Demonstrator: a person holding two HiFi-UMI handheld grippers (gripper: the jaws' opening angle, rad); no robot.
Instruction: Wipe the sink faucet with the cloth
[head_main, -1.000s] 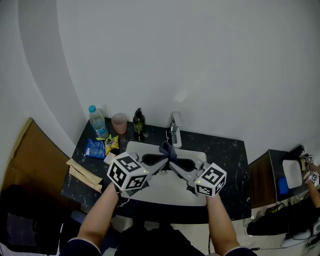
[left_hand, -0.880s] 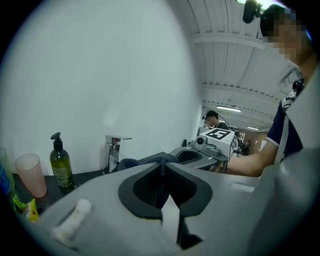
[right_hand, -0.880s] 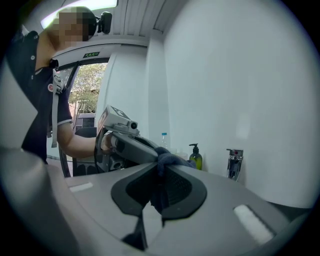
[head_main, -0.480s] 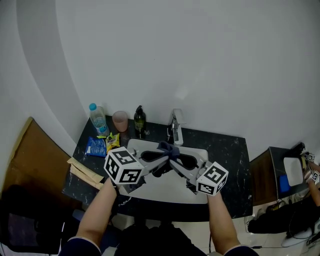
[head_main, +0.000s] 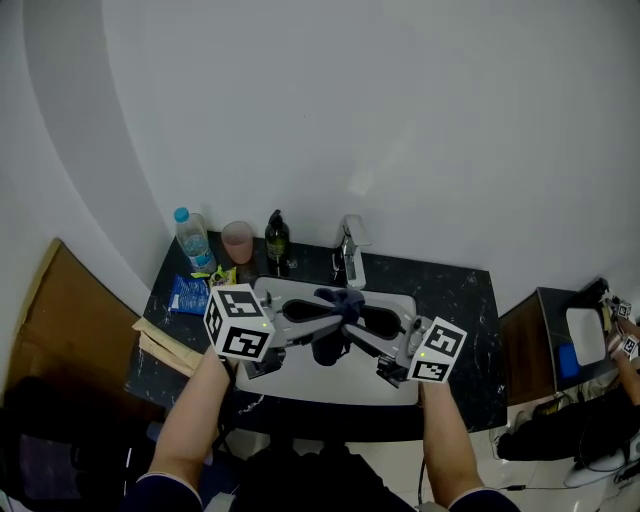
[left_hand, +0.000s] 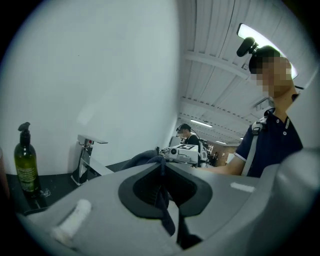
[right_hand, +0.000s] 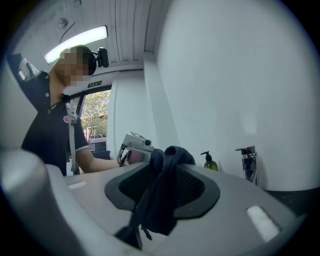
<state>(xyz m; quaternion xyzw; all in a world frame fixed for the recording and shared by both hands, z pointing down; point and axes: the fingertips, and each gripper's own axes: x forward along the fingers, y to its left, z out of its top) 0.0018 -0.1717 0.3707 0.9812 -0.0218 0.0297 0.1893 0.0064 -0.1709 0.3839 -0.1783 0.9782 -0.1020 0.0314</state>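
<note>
White wall (head_main: 400, 120); black marbled counter (head_main: 458, 300); brown panel (head_main: 60, 320) at left; ceiling strip light (right_hand: 80, 40) on.

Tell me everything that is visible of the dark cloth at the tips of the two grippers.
The cloth is dark navy and looks like soft, thin fabric. It is bunched into a lump, with a loose end hanging down over the white sink. The left gripper is shut on a narrow fold of it. The right gripper has just been opening its jaws, and a thicker bundle lies draped between them. The cloth is in front of the faucet and appears apart from it.
</note>
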